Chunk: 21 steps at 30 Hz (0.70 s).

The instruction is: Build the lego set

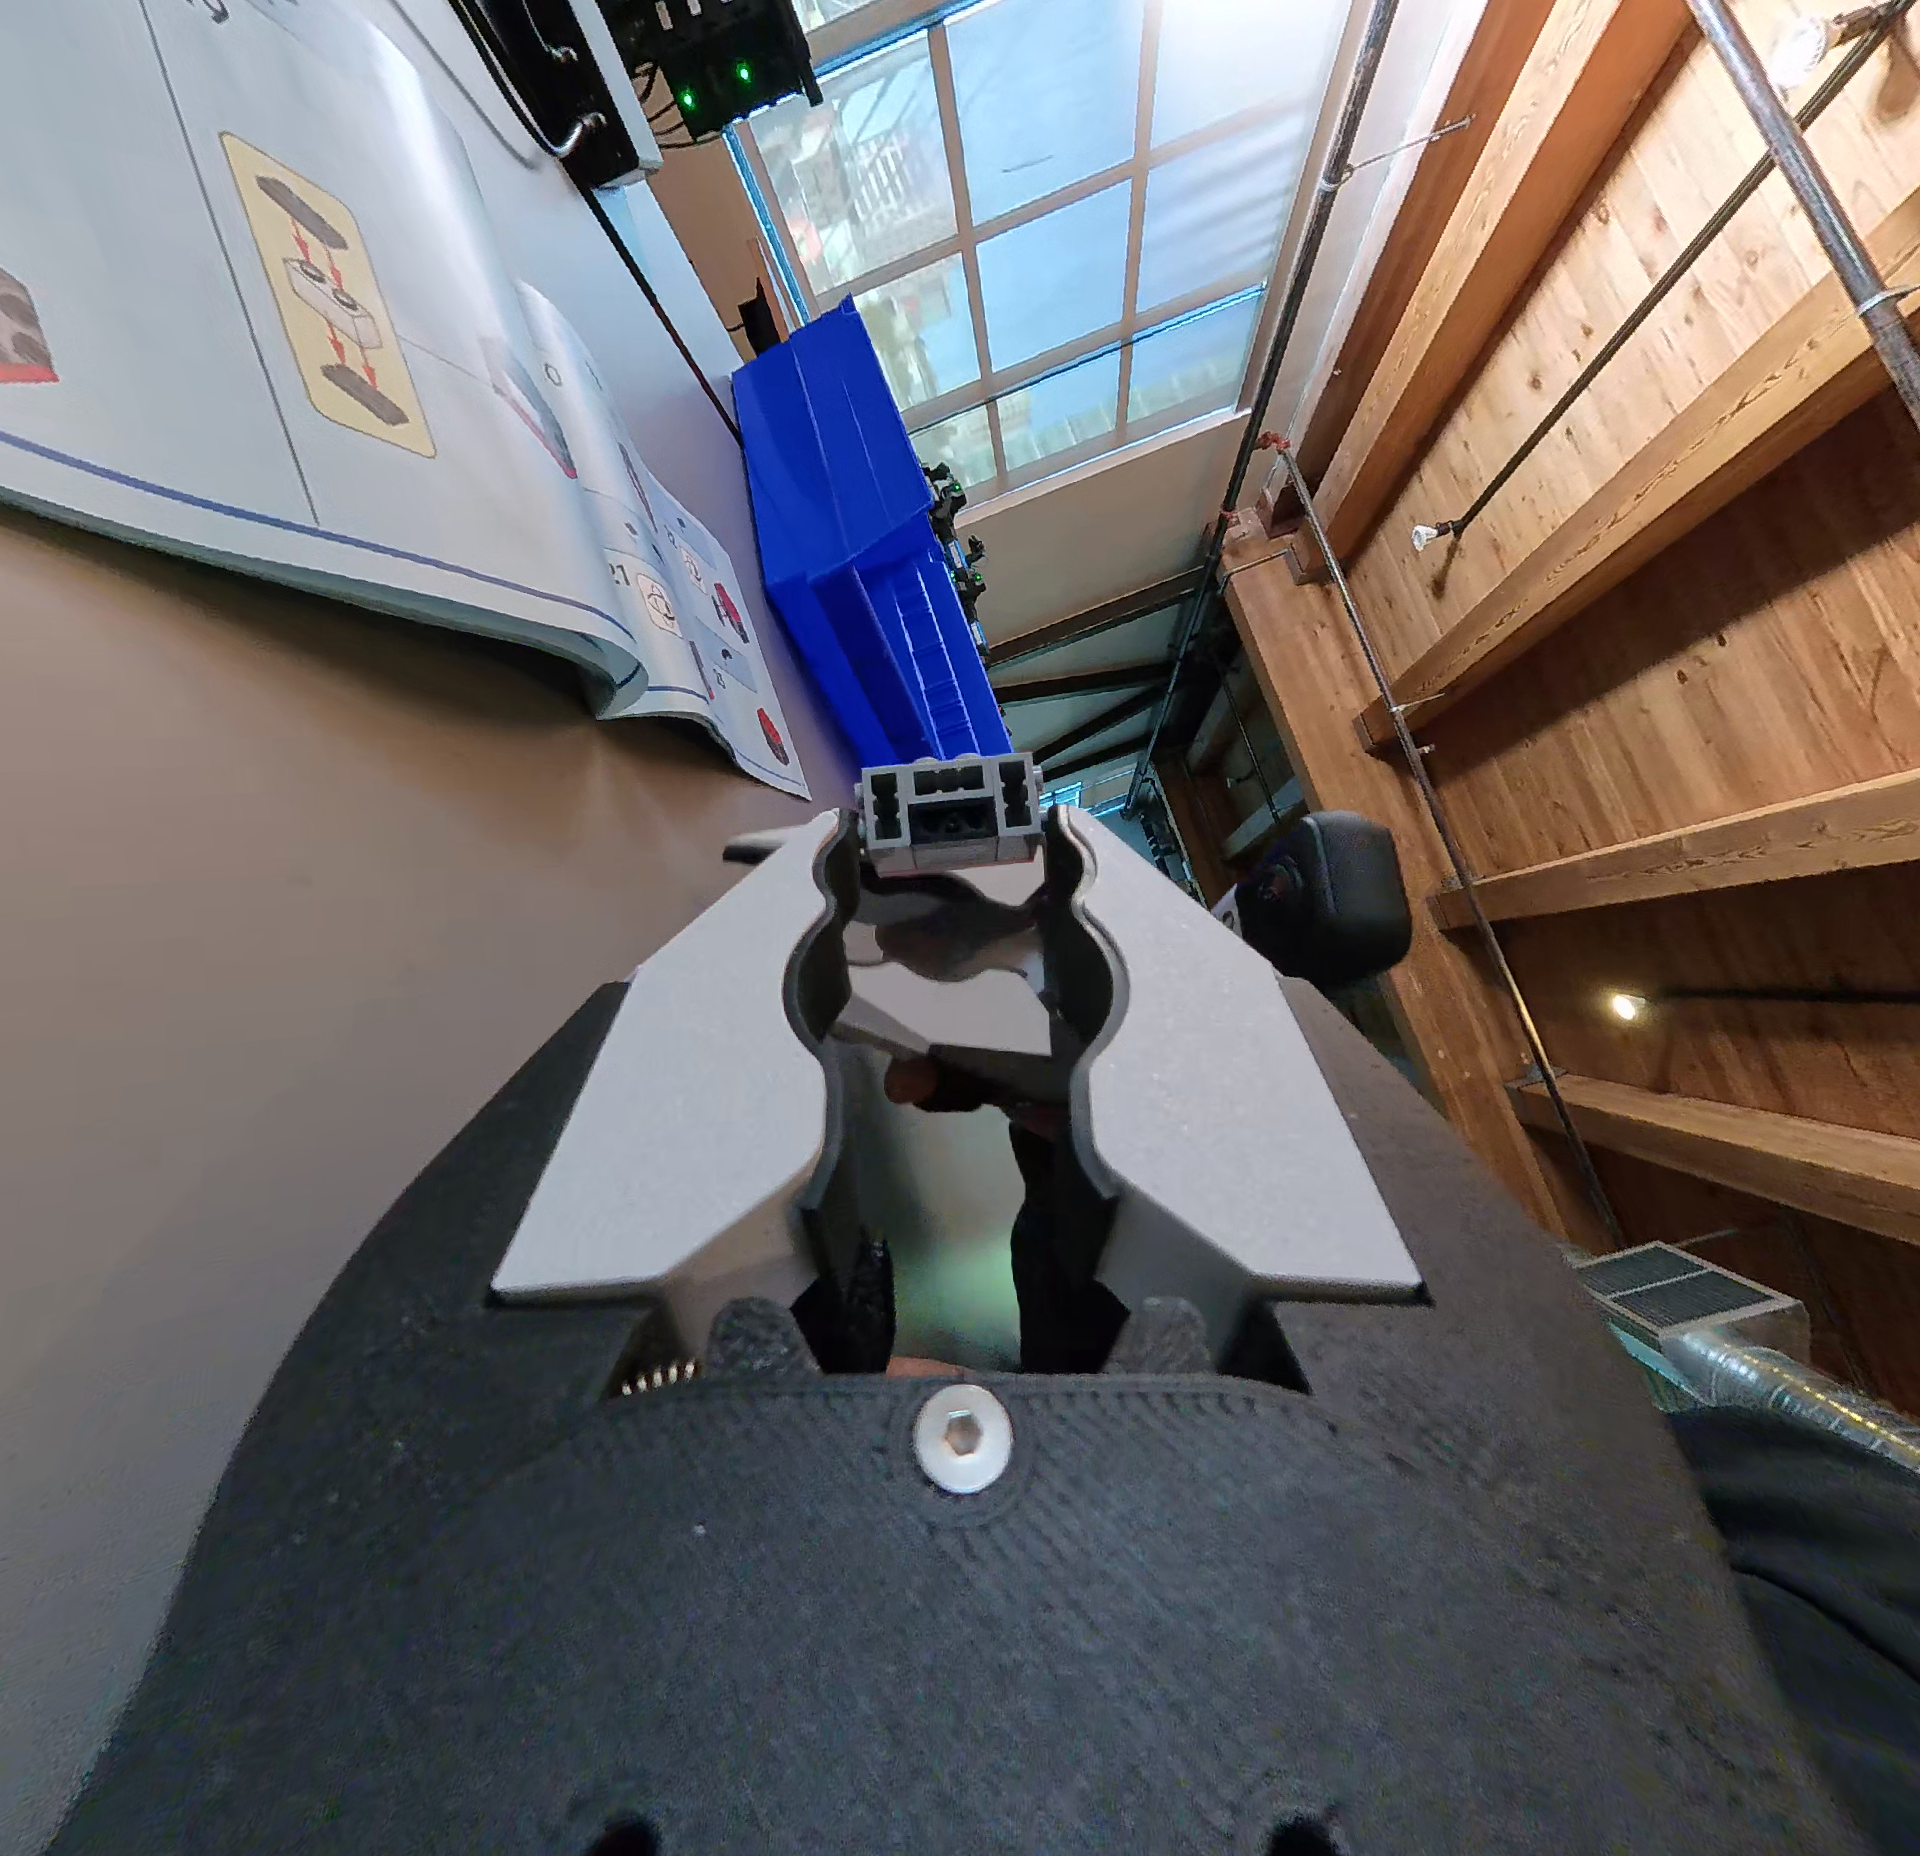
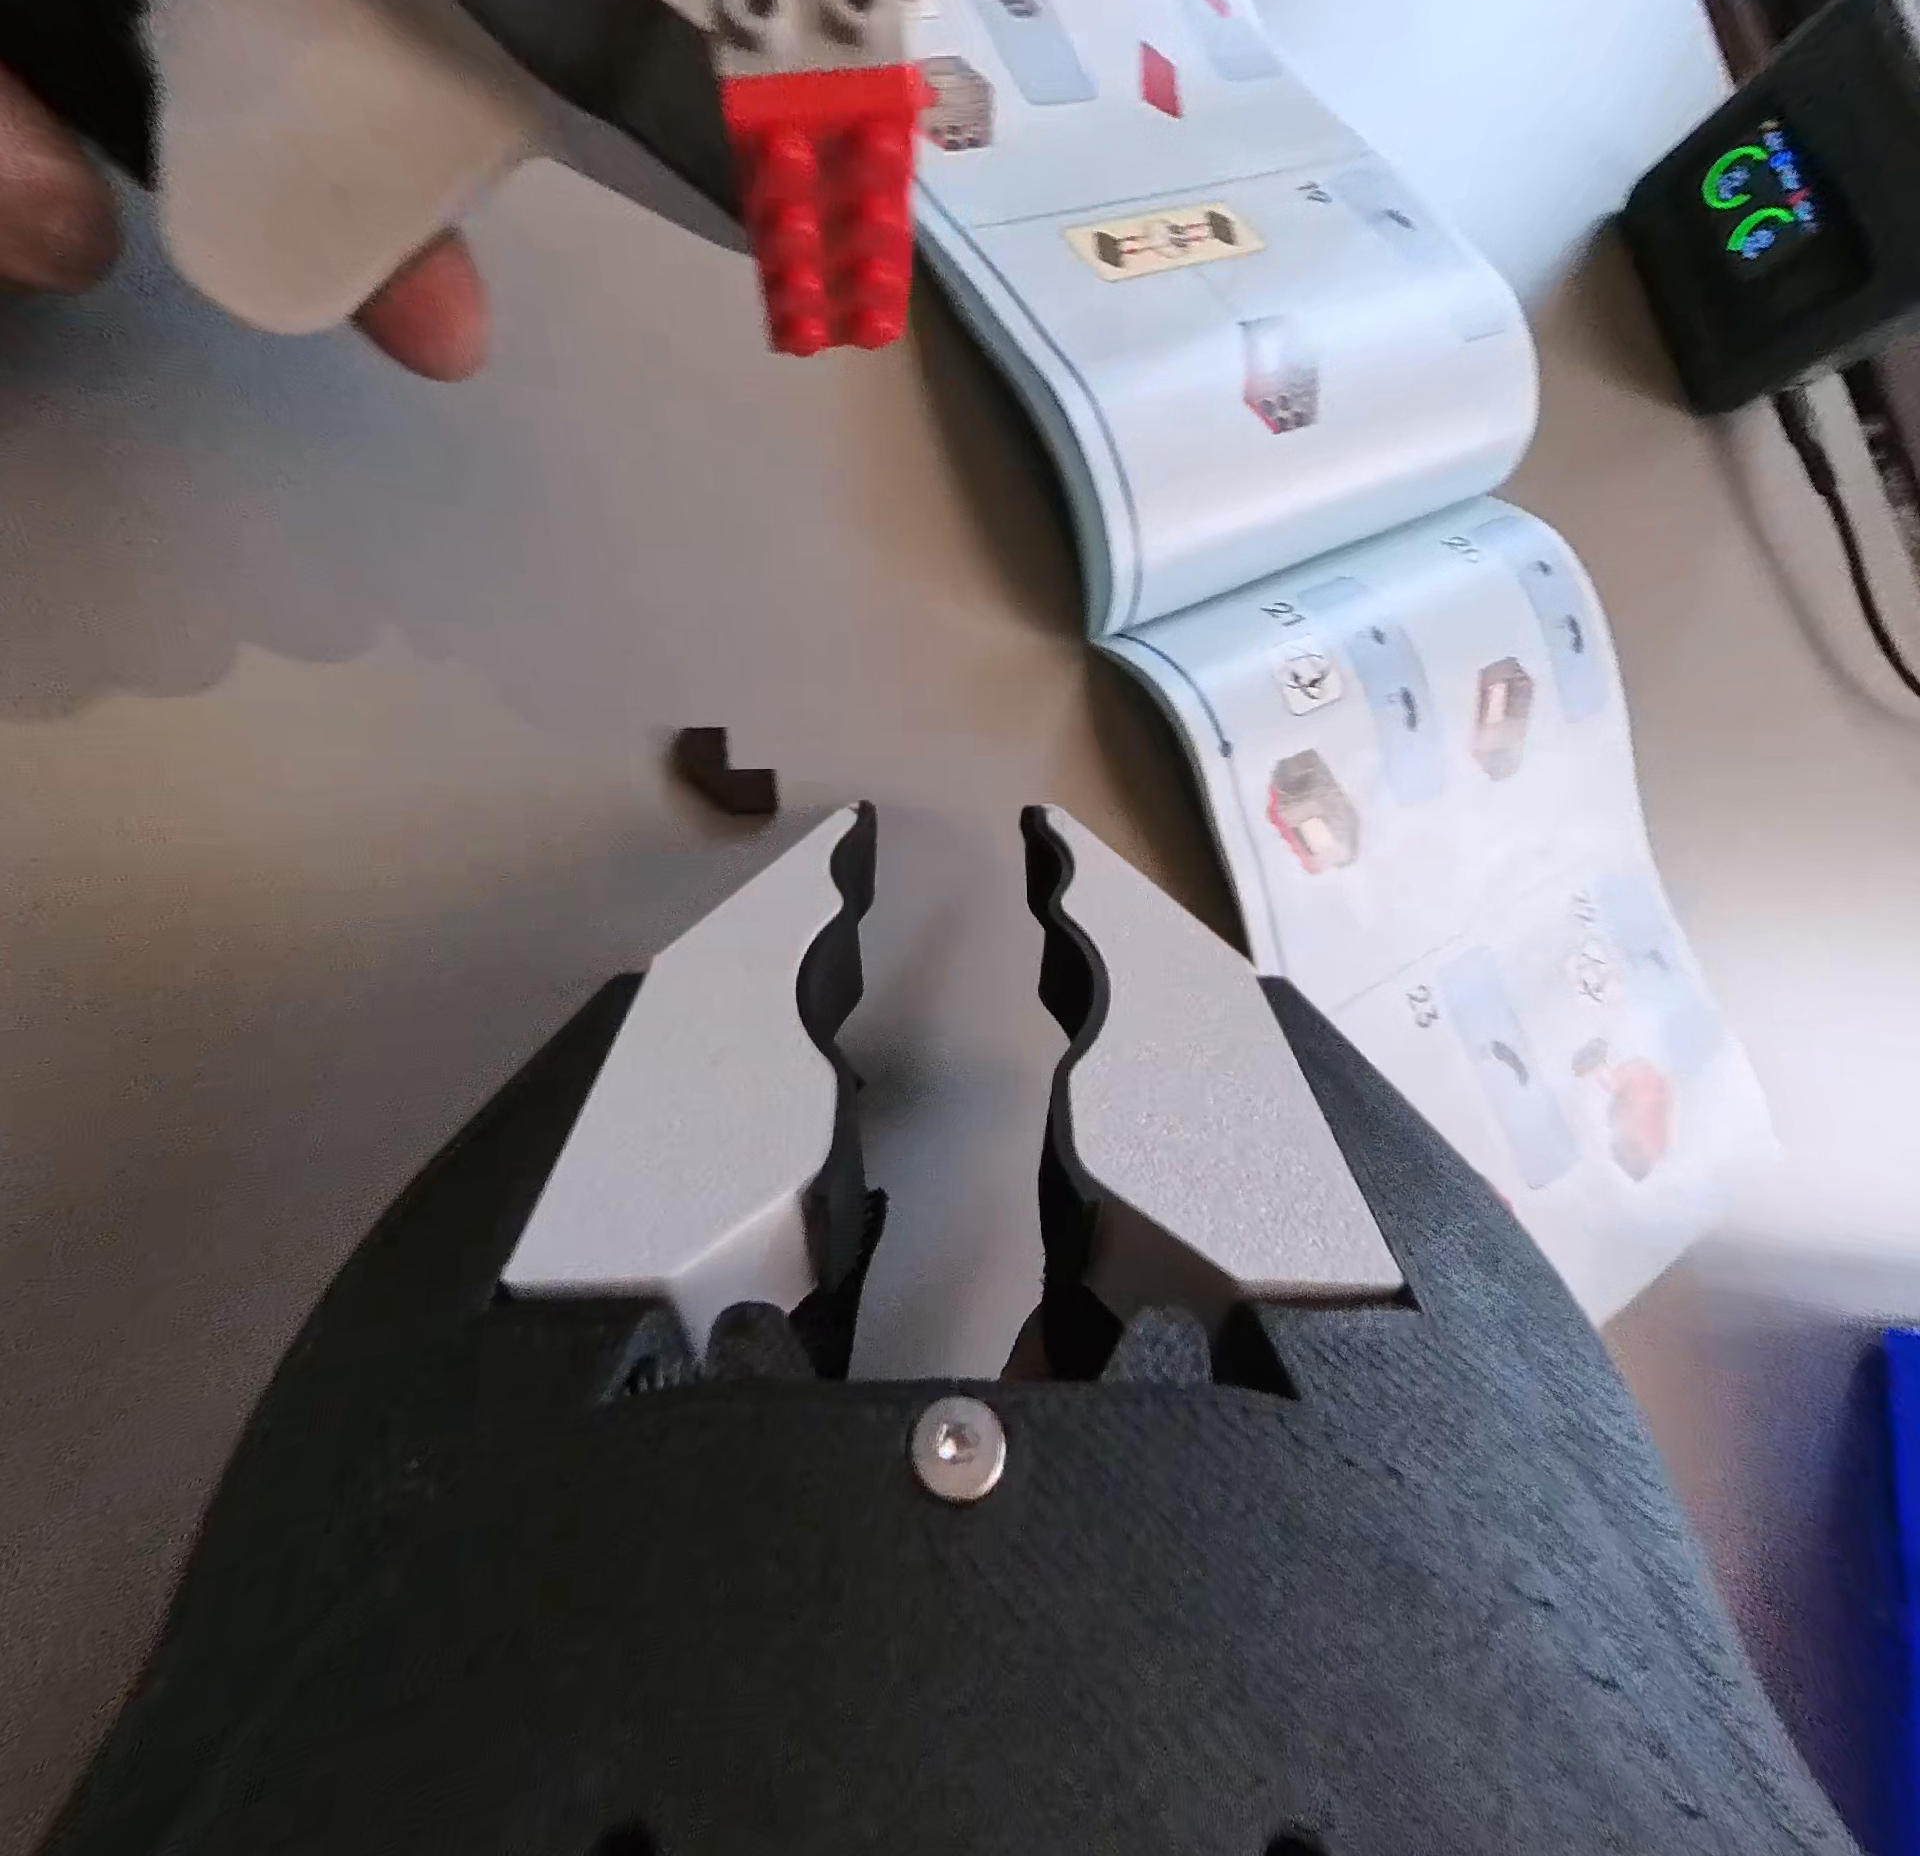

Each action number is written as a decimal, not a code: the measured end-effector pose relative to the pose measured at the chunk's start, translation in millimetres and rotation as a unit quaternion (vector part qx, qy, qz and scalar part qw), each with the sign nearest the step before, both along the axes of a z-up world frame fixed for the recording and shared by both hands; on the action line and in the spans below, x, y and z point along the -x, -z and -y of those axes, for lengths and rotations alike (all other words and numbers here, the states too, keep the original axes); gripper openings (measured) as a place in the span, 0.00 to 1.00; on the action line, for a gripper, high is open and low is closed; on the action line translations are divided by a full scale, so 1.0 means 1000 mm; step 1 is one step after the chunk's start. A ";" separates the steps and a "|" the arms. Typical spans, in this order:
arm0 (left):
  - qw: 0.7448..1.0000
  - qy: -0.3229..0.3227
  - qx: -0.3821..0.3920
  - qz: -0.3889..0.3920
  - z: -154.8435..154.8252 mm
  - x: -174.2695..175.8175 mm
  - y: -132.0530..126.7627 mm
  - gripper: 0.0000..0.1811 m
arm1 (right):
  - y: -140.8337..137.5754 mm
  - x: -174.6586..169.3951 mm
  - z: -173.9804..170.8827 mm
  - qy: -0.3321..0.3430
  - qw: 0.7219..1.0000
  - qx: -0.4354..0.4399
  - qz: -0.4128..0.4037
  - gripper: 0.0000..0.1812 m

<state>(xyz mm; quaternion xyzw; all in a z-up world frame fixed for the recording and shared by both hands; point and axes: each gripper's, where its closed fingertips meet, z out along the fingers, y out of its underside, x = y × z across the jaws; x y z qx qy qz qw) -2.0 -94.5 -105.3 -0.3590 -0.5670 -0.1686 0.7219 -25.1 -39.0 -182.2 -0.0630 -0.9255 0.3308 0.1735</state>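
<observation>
My left gripper is shut on a grey lego assembly, held in the air with its end face toward the camera. In the right wrist view the same assembly shows at the top, with a red studded plate below its grey part, held by the left gripper's fingers. My right gripper is open and empty, low over the table. A small dark angled lego piece lies on the table just left of its left fingertip.
The open instruction booklet lies on the table to the right; it also shows in the left wrist view. A blue bin stands beyond it. A black device with a lit screen and cables sits at far right. There is about 10 cm between the tips of the two grippers.
</observation>
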 end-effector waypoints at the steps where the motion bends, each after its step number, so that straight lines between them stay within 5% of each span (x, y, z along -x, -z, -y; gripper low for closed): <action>1: 1.000 -0.001 0.000 0.002 0.001 0.000 0.001 0.19 | -0.001 0.003 0.000 0.009 1.000 0.001 -0.003 0.16; 8: 1.000 -0.008 -0.009 0.009 0.006 0.001 0.002 0.20 | -0.012 -0.029 0.006 0.038 0.997 0.041 0.044 0.15; 21: 1.000 -0.017 -0.010 0.008 0.014 0.000 0.002 0.19 | -0.005 -0.019 0.023 -0.002 0.998 0.046 0.039 0.15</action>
